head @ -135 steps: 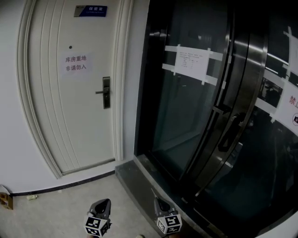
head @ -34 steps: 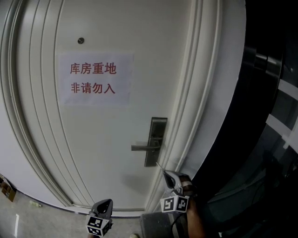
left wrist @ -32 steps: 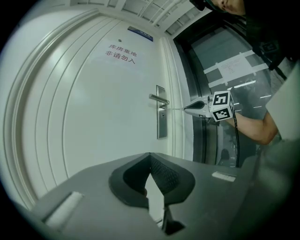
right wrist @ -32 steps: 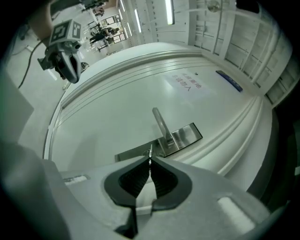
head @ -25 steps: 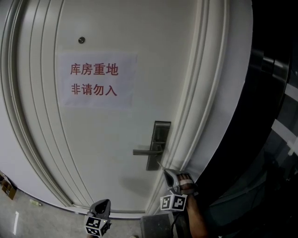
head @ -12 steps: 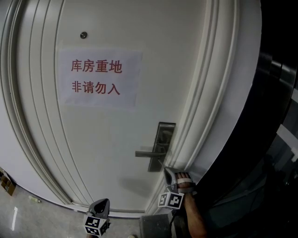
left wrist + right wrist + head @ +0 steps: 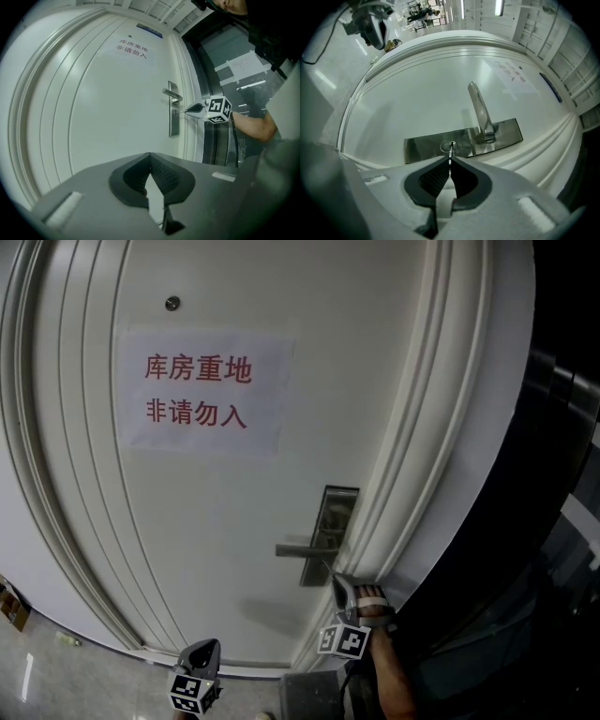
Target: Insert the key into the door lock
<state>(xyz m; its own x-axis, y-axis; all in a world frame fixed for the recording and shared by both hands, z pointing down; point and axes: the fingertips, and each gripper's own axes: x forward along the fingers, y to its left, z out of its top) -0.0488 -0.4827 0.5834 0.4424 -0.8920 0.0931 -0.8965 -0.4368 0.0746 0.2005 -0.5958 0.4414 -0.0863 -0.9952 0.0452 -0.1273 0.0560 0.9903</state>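
The white door point(image 7: 206, 540) carries a steel lock plate point(image 7: 330, 532) with a lever handle point(image 7: 298, 549). My right gripper point(image 7: 337, 581) reaches level toward the plate's lower end and is shut on a thin metal key point(image 7: 450, 154). In the right gripper view, the key's tip sits at the round keyhole point(image 7: 449, 146) on the lock plate point(image 7: 426, 146), below the handle point(image 7: 480, 112); how deep it sits I cannot tell. The left gripper view shows the right gripper point(image 7: 189, 111) side-on at the plate point(image 7: 174, 124). My left gripper point(image 7: 208, 649) hangs low, shut and empty point(image 7: 150, 155).
A paper sign with red print point(image 7: 202, 392) is stuck on the door above the handle. The moulded door frame point(image 7: 412, 465) runs close to the right of the lock. Dark glass doors point(image 7: 562, 521) stand further right. Speckled floor point(image 7: 56, 681) lies below.
My right gripper has edged closer to the lock plate with the key. The left gripper has stayed low in the same place.
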